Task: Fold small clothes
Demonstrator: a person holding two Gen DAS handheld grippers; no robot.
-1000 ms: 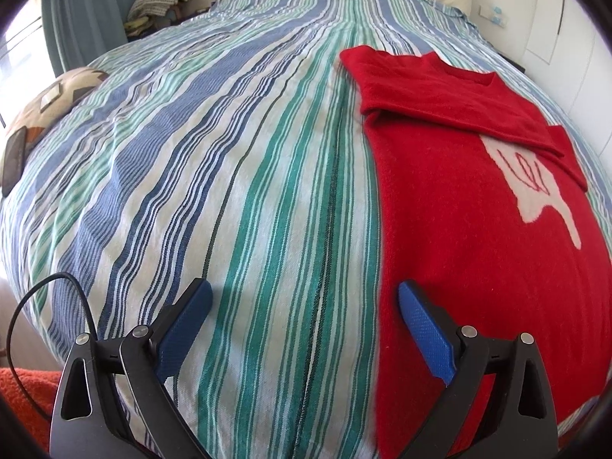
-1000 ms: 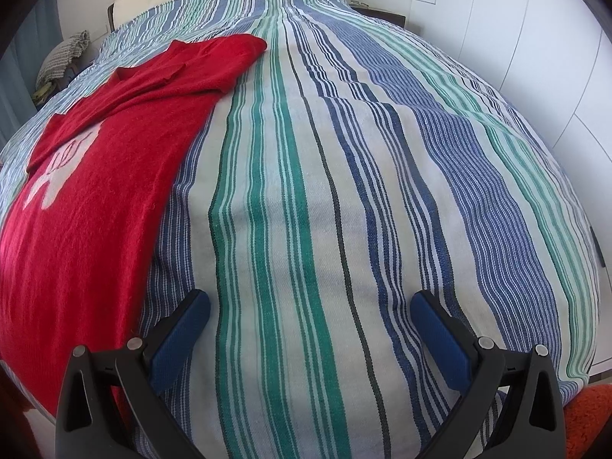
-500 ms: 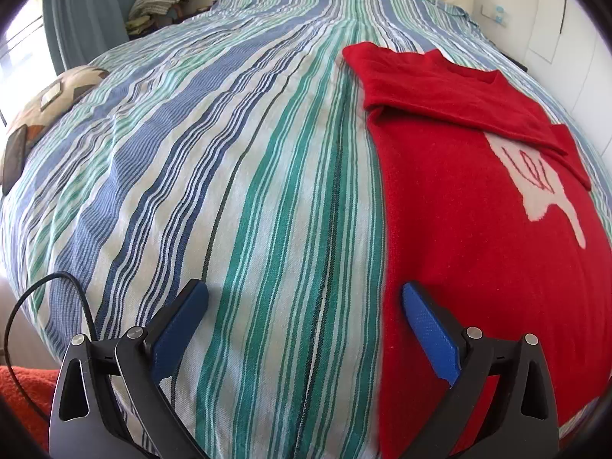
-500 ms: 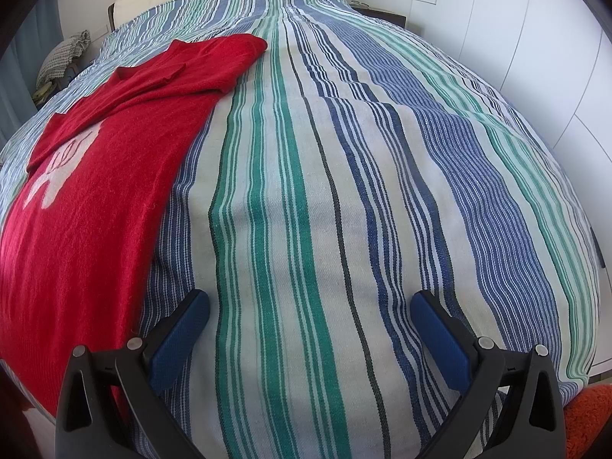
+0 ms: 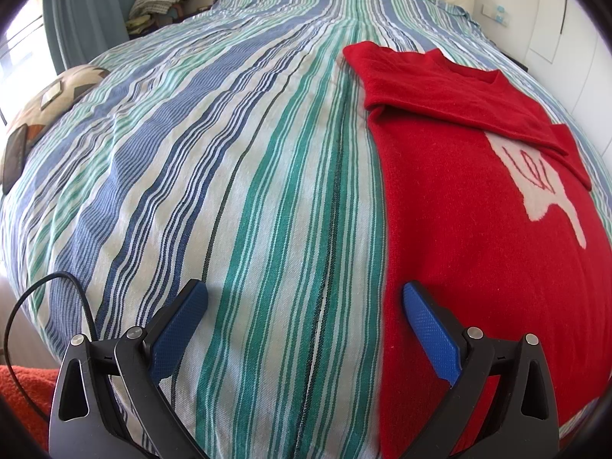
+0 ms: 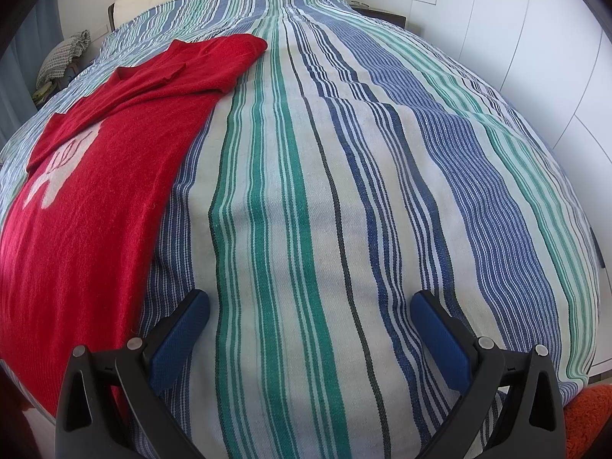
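Lying flat, red sweater (image 5: 478,229), apparently sleeve-folded, striped bedspread (image 6: 325,210) bare beside

Red sweater (image 5: 478,229) hem cut off at frame edge, white motif (image 5: 535,176) partly covered by folded sleeve

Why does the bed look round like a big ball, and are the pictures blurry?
Left wrist view: the fisheye lens bulges the striped bedspread and darkens the corners; the red sweater looks sharp, and the window side on the left is brightest. Right wrist view: same bulge, the white wardrobe doors curve, daylight is soft, and the blue fingers are in focus.
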